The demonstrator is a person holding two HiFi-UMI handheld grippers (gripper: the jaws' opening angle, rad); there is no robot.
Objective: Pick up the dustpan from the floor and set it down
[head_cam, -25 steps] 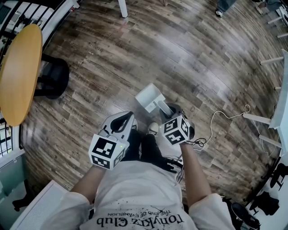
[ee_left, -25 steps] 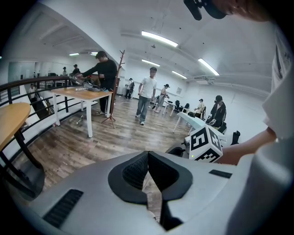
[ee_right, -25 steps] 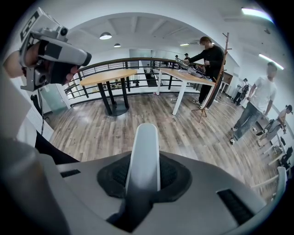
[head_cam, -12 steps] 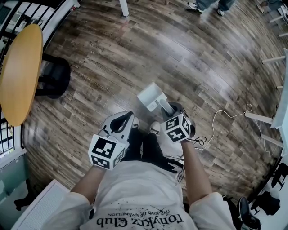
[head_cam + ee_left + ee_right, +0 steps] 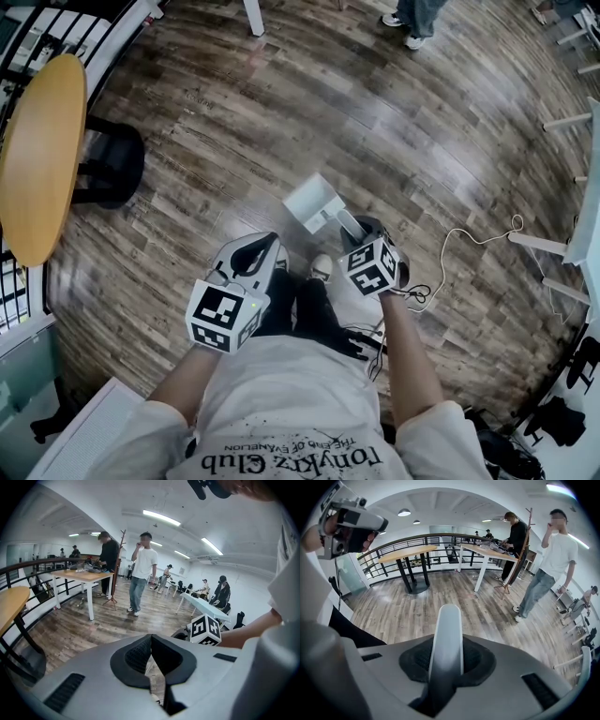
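My right hand-held gripper was clamped on dustpan. Left hand-held gripper had jaws together, empty. Pickup looked done; set-down remained.

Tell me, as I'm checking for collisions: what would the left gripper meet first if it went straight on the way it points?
Probably the wooden floor: the left gripper angles downward, and nothing stands ahead of its shut jaws. Depth is unclear.

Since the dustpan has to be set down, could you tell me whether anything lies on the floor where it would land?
Nothing visible does. The right gripper is closed on the dustpan by its handle, and the wooden floor around the scoop looks bare. The white cable lies well off to the right.
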